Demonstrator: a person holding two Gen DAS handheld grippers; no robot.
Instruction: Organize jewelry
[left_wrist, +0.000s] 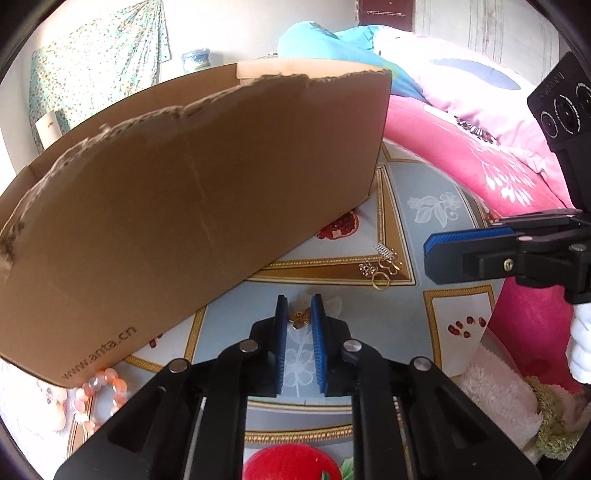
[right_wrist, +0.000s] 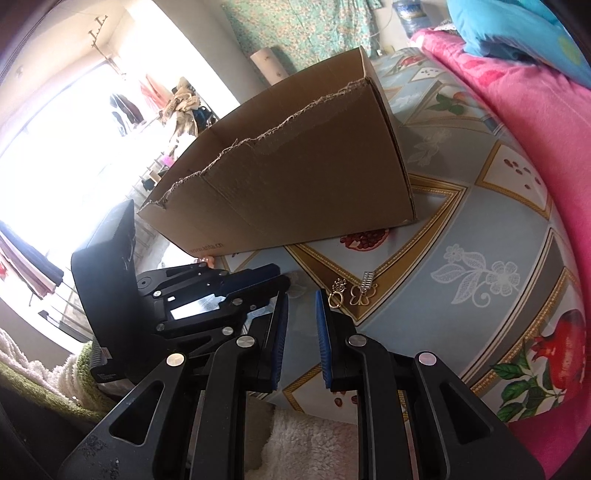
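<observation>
so the left hand-held gripper (left_wrist: 299, 314) has its pads pinched in on a little gold butterfly charm (left_wrist: 300, 318) lying on the worktop (left_wrist: 417, 229), next it probably lifts that into the cardboard box (left_wrist: 192, 192) right behind, while the right hand-held gripper (right_wrist: 301, 310) hangs slightly parted and empty, other gold bits (right_wrist: 352, 291) just ahead of it

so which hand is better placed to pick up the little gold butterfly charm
Left. The left gripper already has its fingers on either side of the butterfly charm. The right gripper holds nothing and sits nearer the small jewelry pile.

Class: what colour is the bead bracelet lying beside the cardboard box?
Peach-orange and white bead bracelet, clearest in the left wrist view.
</observation>
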